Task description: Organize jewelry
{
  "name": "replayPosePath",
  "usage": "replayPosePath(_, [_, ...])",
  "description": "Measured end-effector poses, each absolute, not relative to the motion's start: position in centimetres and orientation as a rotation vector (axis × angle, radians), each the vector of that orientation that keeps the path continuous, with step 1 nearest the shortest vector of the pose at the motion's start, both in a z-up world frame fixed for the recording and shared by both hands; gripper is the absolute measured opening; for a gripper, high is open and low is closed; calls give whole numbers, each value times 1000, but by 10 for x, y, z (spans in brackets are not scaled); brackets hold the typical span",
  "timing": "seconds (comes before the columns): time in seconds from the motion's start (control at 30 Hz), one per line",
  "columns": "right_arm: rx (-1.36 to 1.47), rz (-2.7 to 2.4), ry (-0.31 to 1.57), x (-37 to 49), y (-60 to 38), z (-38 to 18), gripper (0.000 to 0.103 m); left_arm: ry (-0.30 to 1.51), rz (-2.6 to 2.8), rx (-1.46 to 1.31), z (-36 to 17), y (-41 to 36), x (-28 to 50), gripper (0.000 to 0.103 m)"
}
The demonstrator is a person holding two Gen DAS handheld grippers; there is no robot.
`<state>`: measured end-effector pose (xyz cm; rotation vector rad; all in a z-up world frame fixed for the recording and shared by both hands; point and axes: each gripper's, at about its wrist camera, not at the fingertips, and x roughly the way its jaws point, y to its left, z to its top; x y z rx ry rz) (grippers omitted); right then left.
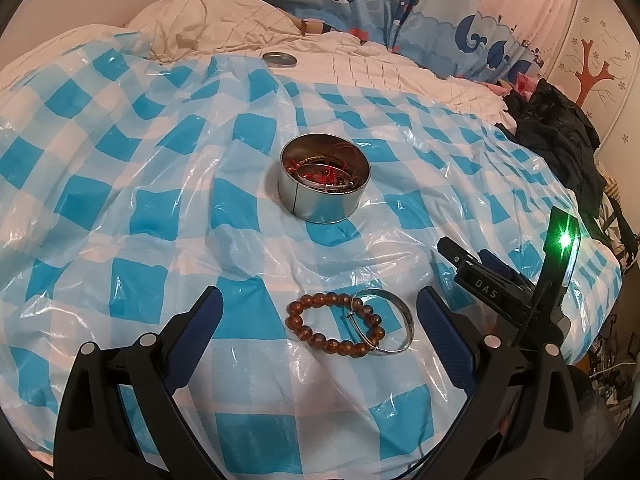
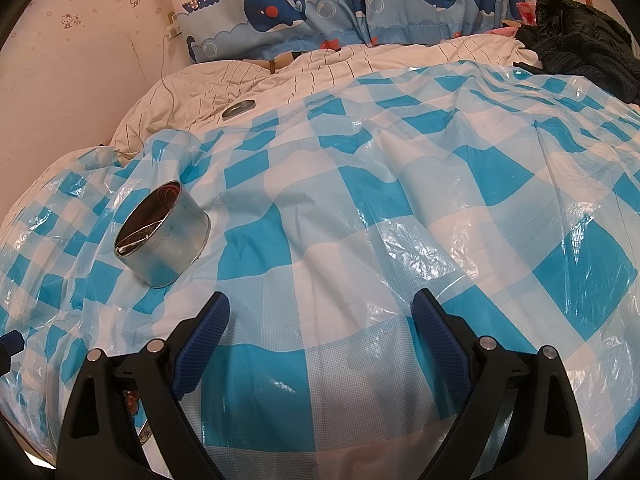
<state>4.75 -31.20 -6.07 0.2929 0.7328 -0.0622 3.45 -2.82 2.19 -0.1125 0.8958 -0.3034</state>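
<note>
Right now both claws hover over a bed covered by a blue-and-white checked plastic sheet (image 1: 160,208). In the left wrist view the left claw (image 1: 320,312) is spread wide and holds nothing, its blue-padded fingers (image 1: 196,328) flanking two pieces of jewelry on the sheet. A brown beaded bracelet (image 1: 298,326) lies flat between the fingertips, and a silver bangle (image 1: 404,316) overlaps its right side, resting partly on the beads (the two touch where they cross). Farther out, well apart from the bracelets, a round metal tin (image 1: 320,200) stands upright and uncovered, with a tangle of red and metallic jewelry (image 1: 320,174) inside. Its lid (image 1: 279,59) lies near the far edge of the sheet, on the cream striped bedding. The right claw (image 1: 460,256) shows at the right of this view, just beside the bangle, with a green light glowing on its body.

In the right wrist view the right claw (image 2: 320,320) is likewise spread and empty, over bare sheet. The tin (image 2: 168,240) sits off to its left. A whale-print curtain (image 2: 280,8) hangs behind the bed, and dark clothing (image 2: 580,32) is piled at the right.
</note>
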Motion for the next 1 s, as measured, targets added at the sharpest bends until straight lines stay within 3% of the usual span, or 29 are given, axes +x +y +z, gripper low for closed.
replayPosePath(1.0, [294, -61, 734, 47, -313, -61, 89, 878, -290, -55, 28, -32, 33, 93])
